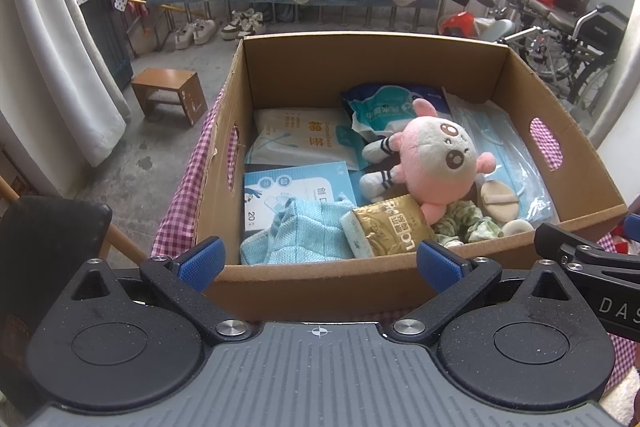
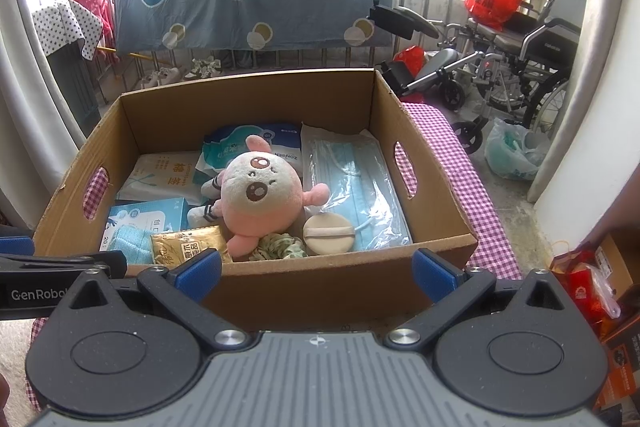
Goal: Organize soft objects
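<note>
Both the left hand-held gripper (image 1: 320, 263) and the right hand-held gripper (image 2: 318, 273) hang with jaws spread wide and empty, just before the near wall of a cardboard box (image 2: 256, 287). Inside, a pink plush toy (image 2: 260, 195) lies atop packets, beside a teal cloth (image 1: 296, 233), green scrunchie (image 1: 464, 227) and bagged face masks (image 2: 352, 179).

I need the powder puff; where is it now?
The powder puff lies in the cardboard box near its front wall, between the green scrunchie and the bagged face masks.
</note>
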A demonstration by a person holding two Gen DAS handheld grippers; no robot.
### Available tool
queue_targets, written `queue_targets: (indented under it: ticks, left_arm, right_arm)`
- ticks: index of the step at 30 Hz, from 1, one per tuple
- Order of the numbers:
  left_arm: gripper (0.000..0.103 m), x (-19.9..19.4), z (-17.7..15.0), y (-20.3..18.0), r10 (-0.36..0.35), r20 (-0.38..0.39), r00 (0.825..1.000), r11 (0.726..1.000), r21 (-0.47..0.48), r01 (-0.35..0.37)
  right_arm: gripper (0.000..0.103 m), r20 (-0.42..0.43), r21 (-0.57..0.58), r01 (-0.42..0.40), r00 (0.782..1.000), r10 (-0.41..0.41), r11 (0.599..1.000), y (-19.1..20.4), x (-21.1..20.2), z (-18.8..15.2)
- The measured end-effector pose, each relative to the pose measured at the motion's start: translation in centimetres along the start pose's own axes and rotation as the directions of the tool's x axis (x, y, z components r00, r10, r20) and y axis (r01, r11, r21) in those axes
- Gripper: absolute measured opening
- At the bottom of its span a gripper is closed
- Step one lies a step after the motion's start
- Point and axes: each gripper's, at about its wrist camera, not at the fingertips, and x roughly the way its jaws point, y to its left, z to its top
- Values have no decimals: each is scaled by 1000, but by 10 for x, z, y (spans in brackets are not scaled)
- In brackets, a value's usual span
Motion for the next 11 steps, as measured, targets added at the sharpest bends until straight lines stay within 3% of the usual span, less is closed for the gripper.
queue_targets:
  ticks: [11]
  left_arm:
    - [102, 1, -1, 0, 2, 0, 1000, 1000, -1, -2]
  right_arm:
    - [103, 1, -1, 0, 1000, 0, 1000, 0, 0, 0]
